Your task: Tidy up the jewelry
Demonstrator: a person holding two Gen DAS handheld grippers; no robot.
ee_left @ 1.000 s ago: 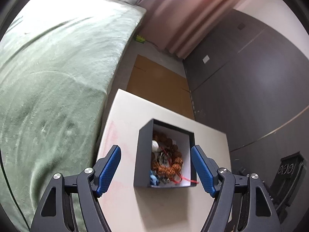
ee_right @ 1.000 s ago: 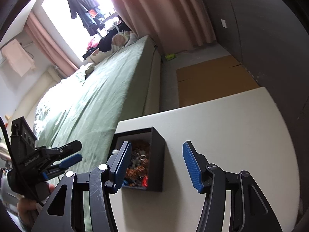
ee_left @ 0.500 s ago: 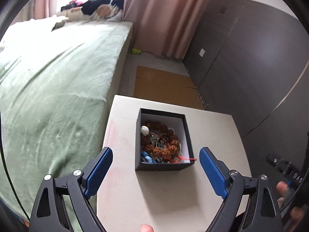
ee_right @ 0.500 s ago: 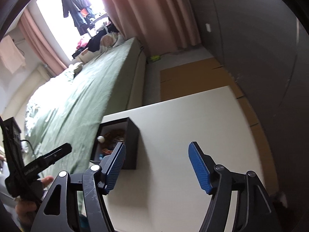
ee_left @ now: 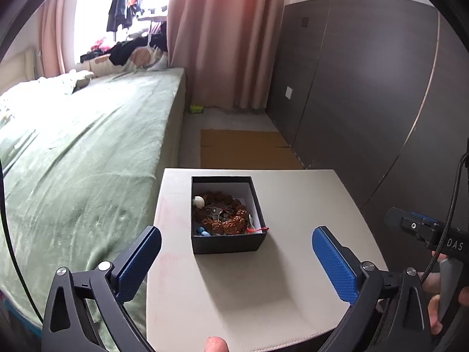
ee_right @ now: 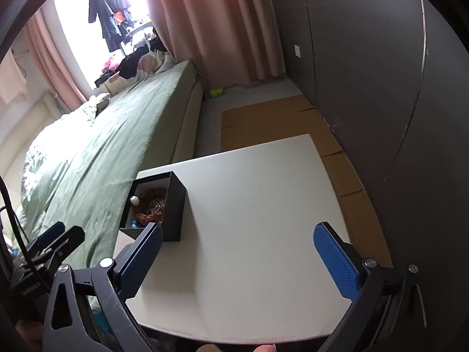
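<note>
Black box (ee_left: 227,242) is sitting on the white bench (ee_left: 263,293), toward its left side, open top facing up. Jewelry (ee_left: 222,215) is lying piled inside: a brown beaded strand (ee_left: 231,223), a white bead (ee_left: 198,201) at the left wall, a small blue piece (ee_left: 202,231) at the near left corner, and a red cord (ee_left: 259,229) trailing over the near right rim. Individual metal pieces in the middle are too tangled to tell apart.

My left gripper (ee_left: 234,264) is hovering over the near part of the bench, fingers spread wide and holding nothing; the box is lying just beyond them, between the two blue pads (ee_left: 137,267). My right gripper (ee_right: 234,261) is likewise spread wide and empty, hanging over the bare middle of the bench, with the box (ee_right: 176,205) off to its left, just past the left fingertip.

A bed with a green blanket (ee_left: 73,161) is running along the bench's left edge. Flat cardboard (ee_left: 243,149) is lying on the floor beyond the bench, beside a dark wall (ee_left: 366,88). Pink curtains (ee_left: 228,35) are hanging at the far end.
</note>
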